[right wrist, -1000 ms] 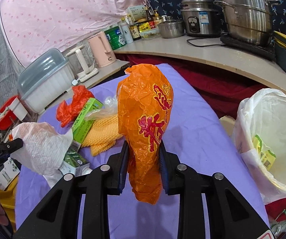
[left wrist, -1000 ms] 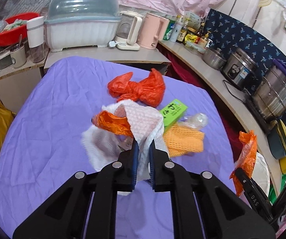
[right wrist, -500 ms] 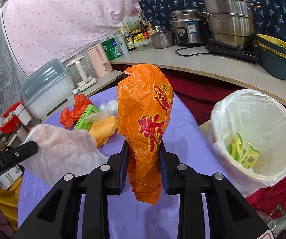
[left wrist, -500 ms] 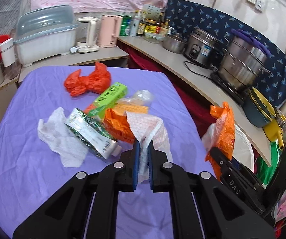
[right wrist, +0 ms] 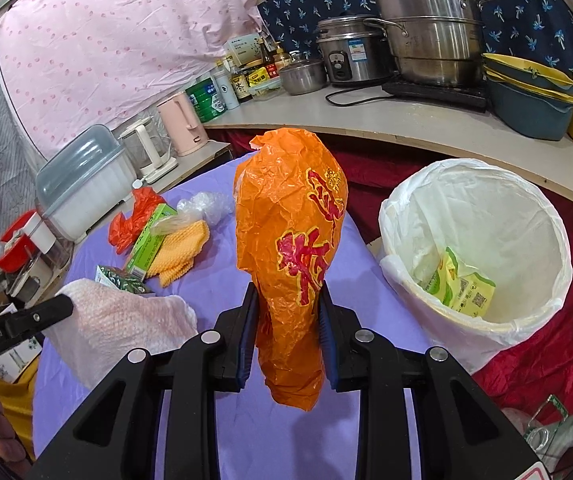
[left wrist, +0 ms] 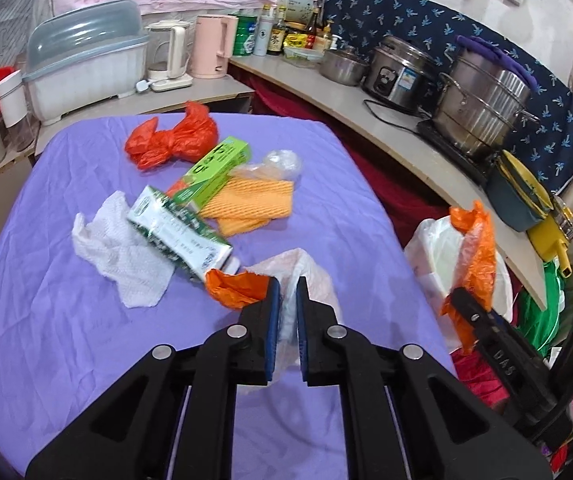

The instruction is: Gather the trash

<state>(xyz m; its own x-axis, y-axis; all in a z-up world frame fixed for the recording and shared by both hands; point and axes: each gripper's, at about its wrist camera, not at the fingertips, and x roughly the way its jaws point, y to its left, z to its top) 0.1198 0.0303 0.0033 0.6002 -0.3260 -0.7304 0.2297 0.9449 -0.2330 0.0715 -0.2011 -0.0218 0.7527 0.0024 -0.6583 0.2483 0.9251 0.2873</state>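
The left tool (left wrist: 285, 312) is gripping a white wrapper (left wrist: 310, 276); the right tool (right wrist: 286, 320), at lower centre, is clamping an orange bag (right wrist: 290, 240) left of the bin (right wrist: 526, 320).

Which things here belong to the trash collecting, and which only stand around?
For the job: orange bag, white foam wrap, bin, red bag, green box, paper towel, yellow net.

Only around: steamer pot, rice cooker, pink kettle, dish rack.
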